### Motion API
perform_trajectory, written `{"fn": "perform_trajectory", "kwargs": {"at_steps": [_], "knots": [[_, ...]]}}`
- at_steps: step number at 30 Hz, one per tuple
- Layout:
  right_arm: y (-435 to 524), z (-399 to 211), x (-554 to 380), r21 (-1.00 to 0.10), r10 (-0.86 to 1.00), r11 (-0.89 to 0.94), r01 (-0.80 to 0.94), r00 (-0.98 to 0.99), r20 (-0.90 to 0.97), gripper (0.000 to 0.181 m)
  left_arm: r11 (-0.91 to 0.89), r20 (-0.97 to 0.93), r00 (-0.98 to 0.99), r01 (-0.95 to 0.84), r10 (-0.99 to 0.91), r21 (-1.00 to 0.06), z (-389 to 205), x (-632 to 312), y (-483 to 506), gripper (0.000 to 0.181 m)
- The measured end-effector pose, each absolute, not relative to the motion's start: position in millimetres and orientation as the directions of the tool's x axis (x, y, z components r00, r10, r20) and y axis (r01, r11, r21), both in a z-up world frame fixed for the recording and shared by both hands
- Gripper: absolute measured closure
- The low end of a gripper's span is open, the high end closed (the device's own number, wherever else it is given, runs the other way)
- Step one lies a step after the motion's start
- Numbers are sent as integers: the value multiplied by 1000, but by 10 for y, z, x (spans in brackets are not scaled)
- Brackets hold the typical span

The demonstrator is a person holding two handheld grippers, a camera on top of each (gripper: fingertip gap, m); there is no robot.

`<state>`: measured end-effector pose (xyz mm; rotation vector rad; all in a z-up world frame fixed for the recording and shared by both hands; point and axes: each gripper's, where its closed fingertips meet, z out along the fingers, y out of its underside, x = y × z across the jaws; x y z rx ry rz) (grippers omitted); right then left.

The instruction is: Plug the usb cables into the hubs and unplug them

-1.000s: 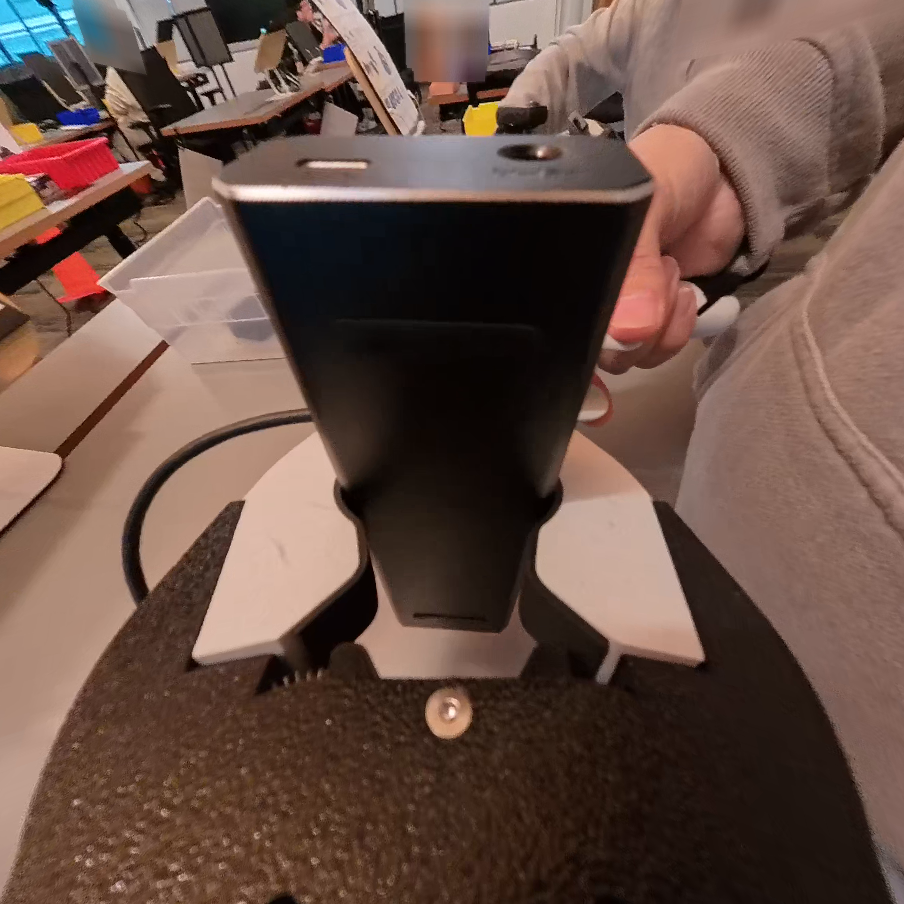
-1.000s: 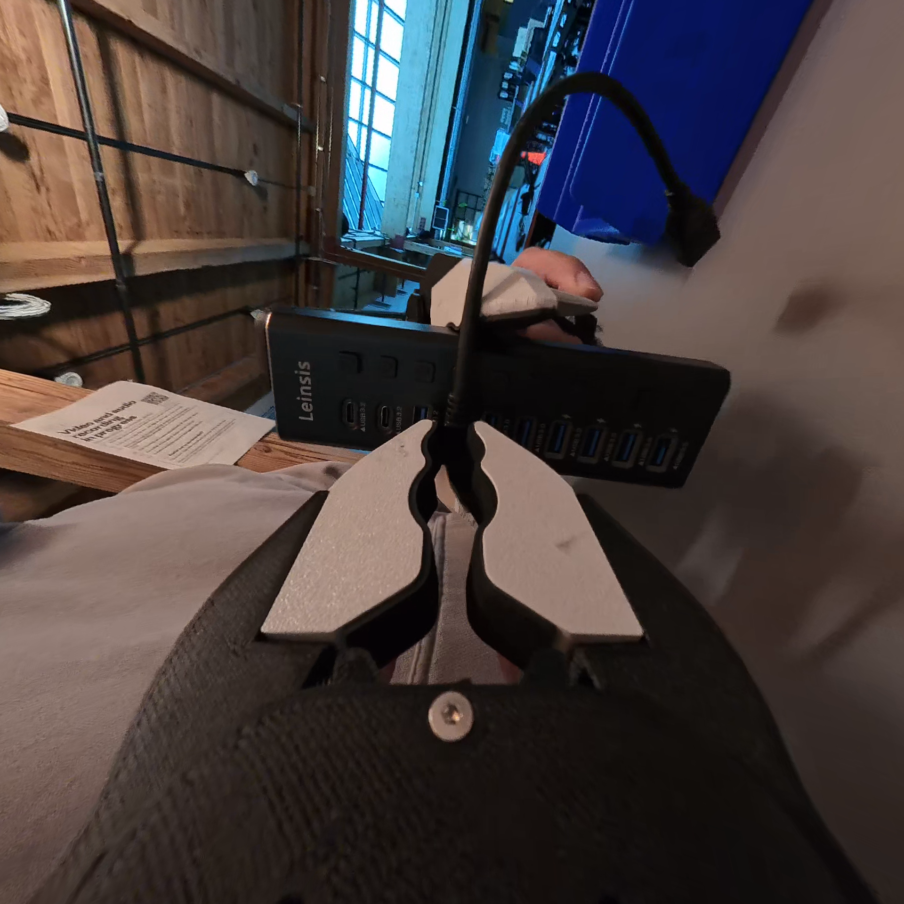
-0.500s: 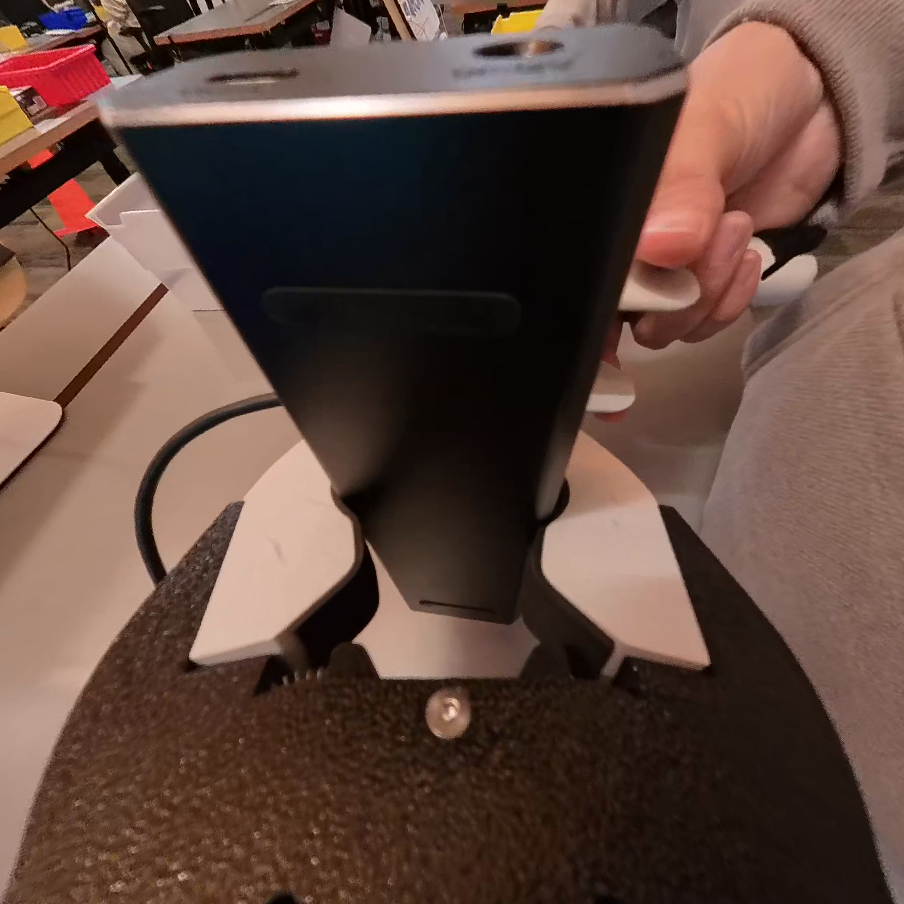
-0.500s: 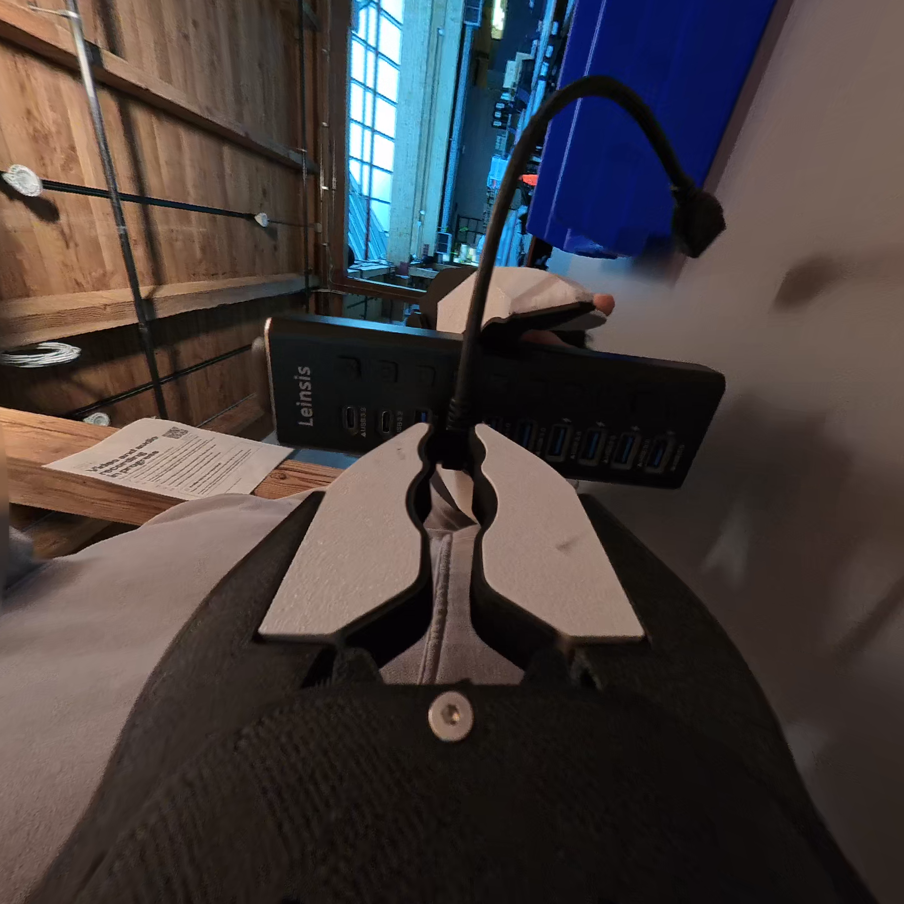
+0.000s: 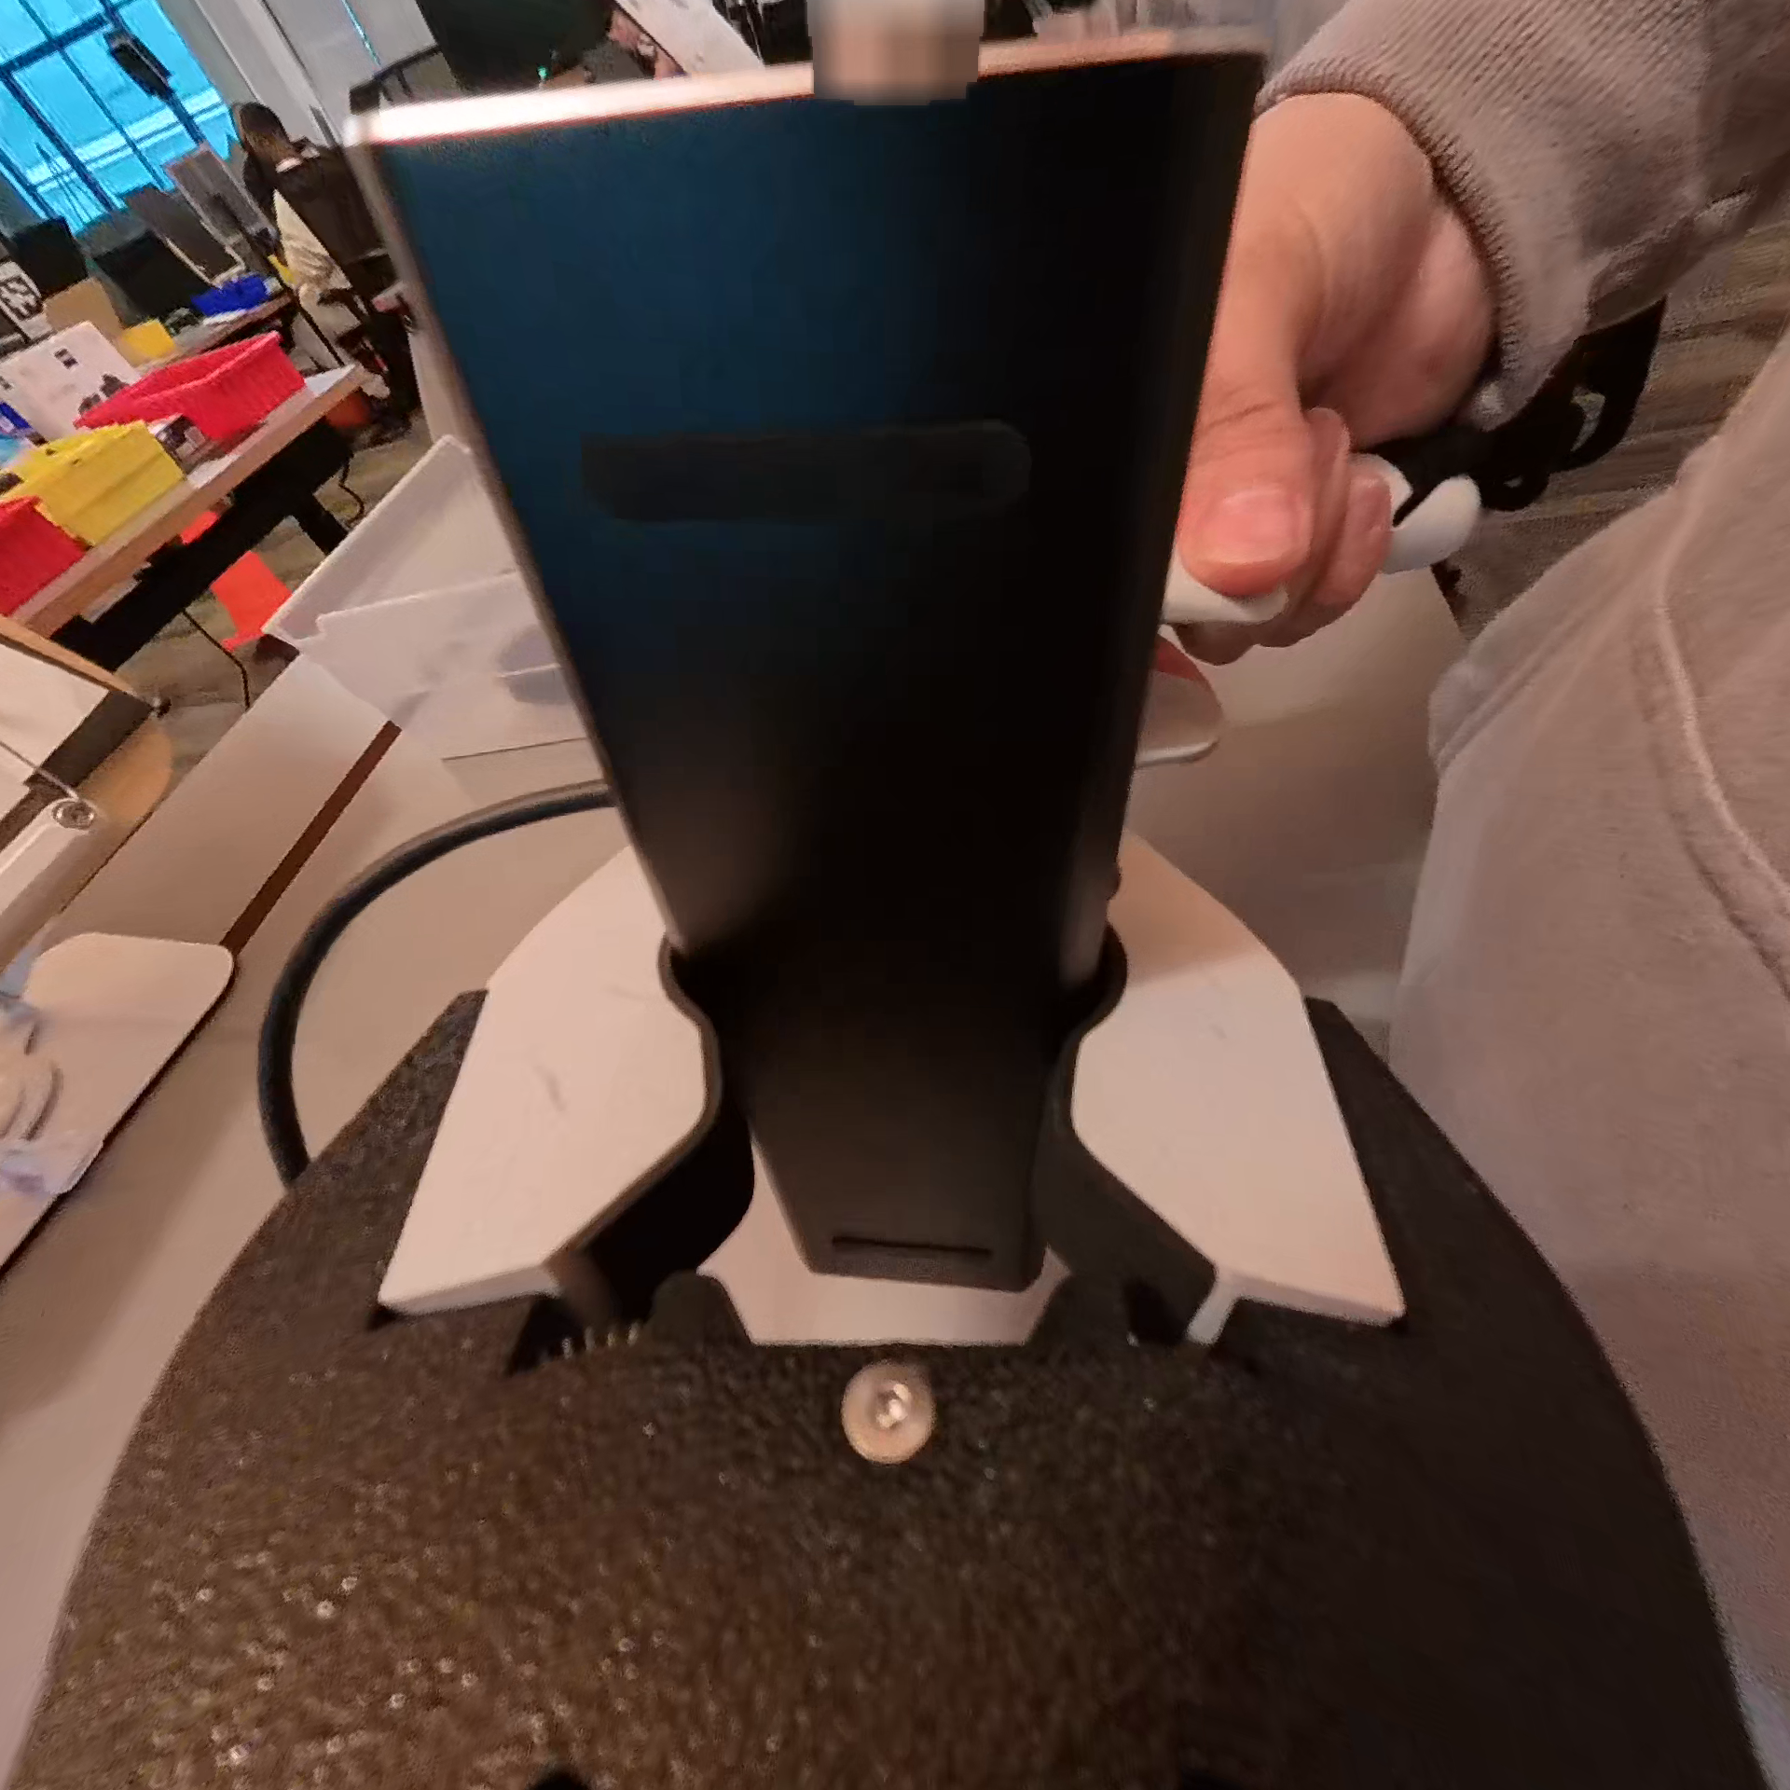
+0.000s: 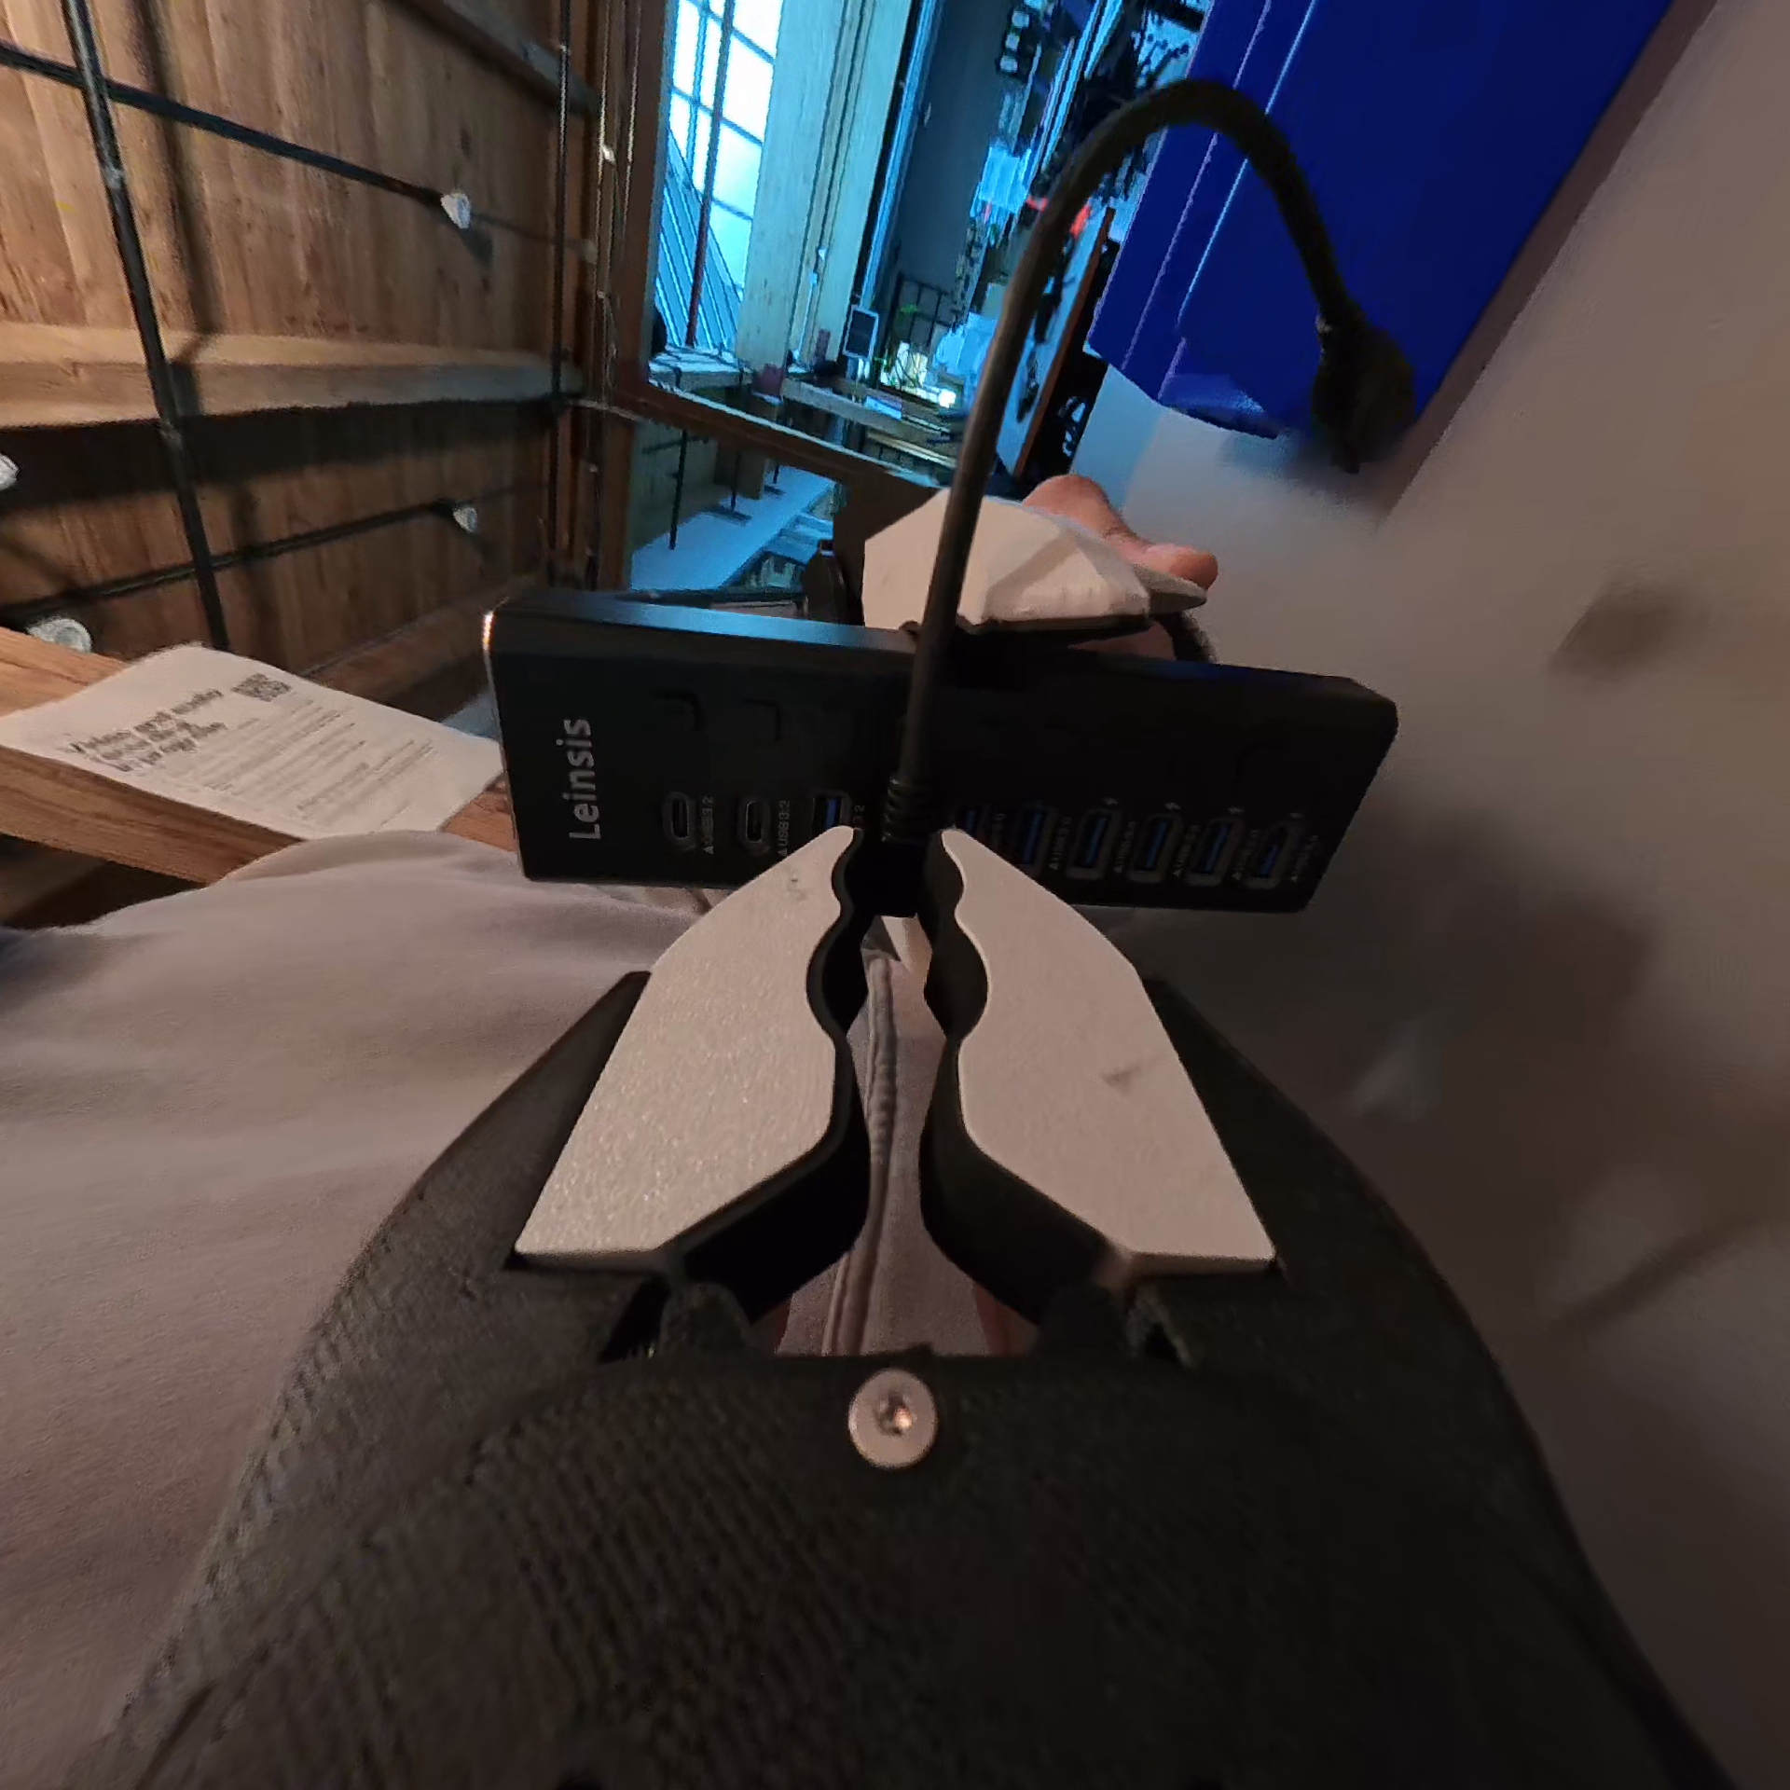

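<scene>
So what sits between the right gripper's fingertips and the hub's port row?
Only the black cable plug, pinched by the right gripper right at the hub; right wrist view shows it.

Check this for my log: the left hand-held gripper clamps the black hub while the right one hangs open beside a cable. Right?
Not quite. In the right wrist view the right hand-held gripper is shut on the cable plug. The left hand-held gripper does clamp the hub.

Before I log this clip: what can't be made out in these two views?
- Left wrist view: the hub shows only its back; its ports face away.
- Right wrist view: the right claw hides the cable plug, so seating is unclear.
- Right wrist view: the cable's far connector is blurred.
</scene>
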<state>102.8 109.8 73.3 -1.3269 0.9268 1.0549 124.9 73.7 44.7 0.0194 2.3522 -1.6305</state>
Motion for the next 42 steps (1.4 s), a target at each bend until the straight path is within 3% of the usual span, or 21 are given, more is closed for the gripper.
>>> {"fn": "perform_trajectory", "kwargs": {"at_steps": [4, 8, 10, 21, 29, 38, 42], "knots": [[1050, 781, 999, -304, 69, -59, -951, 300, -951, 171, 296, -163, -978, 118, -131, -948, 509, 1191, 682, 108], [1098, 728, 1031, -325, 22, -80, -942, 325, -946, 171, 343, -177, -975, 122, -133, -931, 437, 1251, 724, 109], [1128, 757, 1071, -326, 35, -74, -943, 324, -945, 171, 326, -90, -986, 41, -137, -944, 465, 1250, 754, 110], [1260, 796, 1069, -389, -41, -72, -919, 392, -919, 172, 271, -88, -974, 28, -209, -962, 642, 1216, 808, 92], [1251, 688, 1105, -357, -67, -63, -932, 361, -930, 172, 351, -204, -964, 134, -170, -927, 502, 1270, 836, 100], [1285, 706, 1112, -247, 47, -2, -969, 247, -968, 172, 325, -154, -980, 107, -123, -940, 475, 1263, 882, 106], [1266, 642, 1071, -339, -6, -61, -939, 340, -941, 171, 357, -146, -983, 99, -109, -929, 409, 1244, 875, 107]]}}
